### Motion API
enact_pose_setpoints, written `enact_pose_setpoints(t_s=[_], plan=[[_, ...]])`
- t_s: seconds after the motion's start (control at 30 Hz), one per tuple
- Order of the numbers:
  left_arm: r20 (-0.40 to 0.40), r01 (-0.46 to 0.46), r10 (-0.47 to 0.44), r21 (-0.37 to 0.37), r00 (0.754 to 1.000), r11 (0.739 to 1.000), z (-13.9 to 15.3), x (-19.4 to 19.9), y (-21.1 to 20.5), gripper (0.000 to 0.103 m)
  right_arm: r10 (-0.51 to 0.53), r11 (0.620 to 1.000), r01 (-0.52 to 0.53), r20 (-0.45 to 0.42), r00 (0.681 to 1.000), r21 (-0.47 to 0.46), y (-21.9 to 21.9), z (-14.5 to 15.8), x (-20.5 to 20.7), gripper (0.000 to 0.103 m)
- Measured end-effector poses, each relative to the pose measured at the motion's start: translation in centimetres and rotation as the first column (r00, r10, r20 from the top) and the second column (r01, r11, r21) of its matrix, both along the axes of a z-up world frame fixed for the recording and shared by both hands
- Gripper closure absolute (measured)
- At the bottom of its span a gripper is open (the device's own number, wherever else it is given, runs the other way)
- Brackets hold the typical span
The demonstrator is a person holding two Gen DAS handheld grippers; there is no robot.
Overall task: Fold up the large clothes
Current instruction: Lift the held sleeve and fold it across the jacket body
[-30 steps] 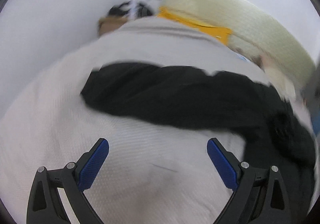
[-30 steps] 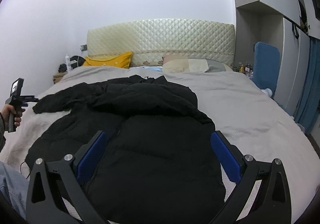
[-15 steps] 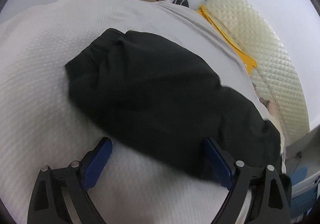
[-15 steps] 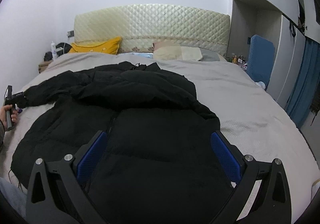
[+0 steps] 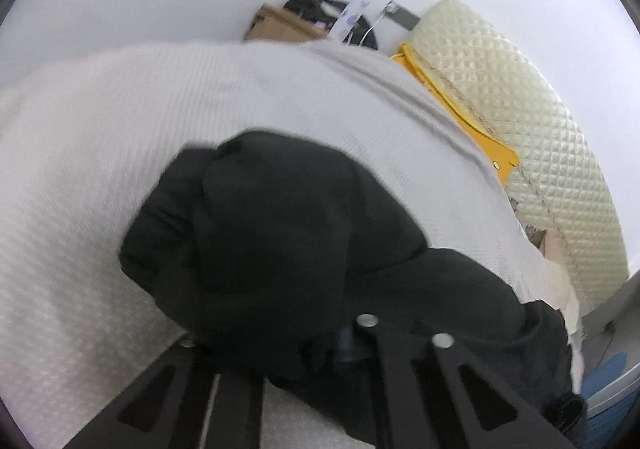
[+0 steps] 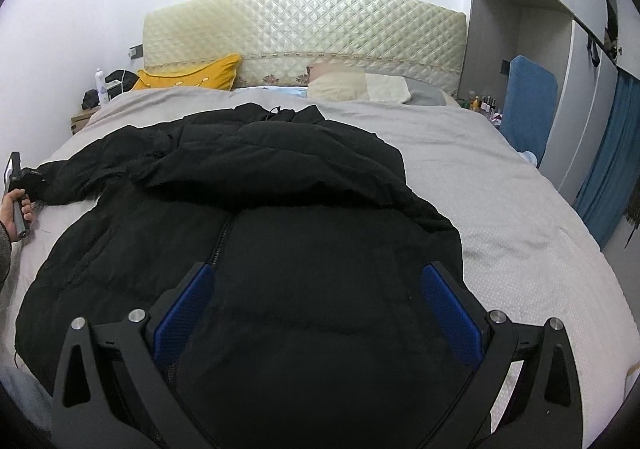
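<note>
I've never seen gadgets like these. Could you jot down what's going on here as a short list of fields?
place: bed with a grey cover
garment: black jacket spread flat on the bed
left gripper: shut on the jacket's sleeve
right gripper: open above the jacket's front, holding nothing
near the headboard: yellow pillow

One black jacket [image 6: 280,249] lies on one bed [image 6: 500,209]. At the one quilted headboard [image 6: 304,33] there are three pillows: one yellow pillow [image 6: 192,75] on its left, one beige pillow [image 6: 340,87] and one grey pillow [image 6: 424,93] on its right. Left of the headboard stands one white bottle [image 6: 99,83] on one nightstand [image 6: 82,119]. There are two grippers: the left gripper [image 6: 18,177] and the right gripper [image 6: 316,313]. One blue curtain [image 6: 604,177] hangs far right of the headboard.
</note>
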State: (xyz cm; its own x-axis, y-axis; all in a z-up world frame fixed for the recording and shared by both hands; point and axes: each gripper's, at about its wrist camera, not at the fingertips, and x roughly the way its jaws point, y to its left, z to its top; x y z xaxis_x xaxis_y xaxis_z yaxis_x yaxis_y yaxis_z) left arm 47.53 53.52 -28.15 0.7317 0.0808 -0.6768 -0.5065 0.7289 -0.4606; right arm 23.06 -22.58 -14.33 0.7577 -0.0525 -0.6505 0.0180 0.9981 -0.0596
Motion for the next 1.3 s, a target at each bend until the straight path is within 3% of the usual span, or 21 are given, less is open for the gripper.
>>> enact_pose_setpoints(t_s=[0.13, 0.27, 0.53, 0.73, 0.93, 1.1, 1.2, 1.3], plan=[[0.023, 0.010, -0.012, 0.059, 1.000, 0.998, 4.2, -0.8, -1.4, 0.098, 0.015, 1.000, -0.015, 0.028, 1.000, 0.009, -0.3, 0.9, -0.9, 0.000], [0.058, 0.036, -0.044, 0.132, 0.997, 0.991, 10.4, -2.0, -3.3, 0.099, 0.027, 1.000, -0.027, 0.047, 0.999, 0.014, -0.5, 1.7, -1.9, 0.000], [0.070, 0.098, -0.124, 0.295, 0.990, 0.950, 21.3, -3.9, -11.0, 0.099, 0.054, 0.995, -0.061, 0.084, 0.995, 0.080, -2.0, 3.0, -4.4, 0.000], [0.051, 0.169, -0.216, 0.459, 0.975, 0.872, 29.1, -5.2, -19.9, 0.099, 0.063, 0.991, -0.078, 0.128, 0.990, 0.111, -3.5, 4.0, -5.8, 0.000], [0.032, 0.253, -0.321, 0.544, 0.947, 0.800, 34.0, -6.2, -29.1, 0.099, 0.081, 0.987, -0.102, 0.165, 0.983, 0.124, -5.0, 4.8, -6.6, 0.000], [0.034, 0.292, -0.382, 0.582, 0.924, 0.759, 36.7, -6.7, -36.3, 0.099, 0.085, 0.990, -0.106, 0.206, 0.975, 0.092, -6.5, 5.4, -7.0, 0.000], [0.054, 0.333, -0.452, 0.599, 0.890, 0.728, 38.0, -7.1, -40.7, 0.099, 0.066, 0.981, -0.101, 0.205, 0.977, 0.168, -8.5, 5.5, -6.8, 0.000], [0.051, 0.384, -0.530, 0.632, 0.846, 0.673, 38.9, -7.2, -45.8, 0.099, 0.038, 0.983, -0.074, 0.212, 0.976, 0.166, -10.2, 5.5, -6.6, 0.000]])
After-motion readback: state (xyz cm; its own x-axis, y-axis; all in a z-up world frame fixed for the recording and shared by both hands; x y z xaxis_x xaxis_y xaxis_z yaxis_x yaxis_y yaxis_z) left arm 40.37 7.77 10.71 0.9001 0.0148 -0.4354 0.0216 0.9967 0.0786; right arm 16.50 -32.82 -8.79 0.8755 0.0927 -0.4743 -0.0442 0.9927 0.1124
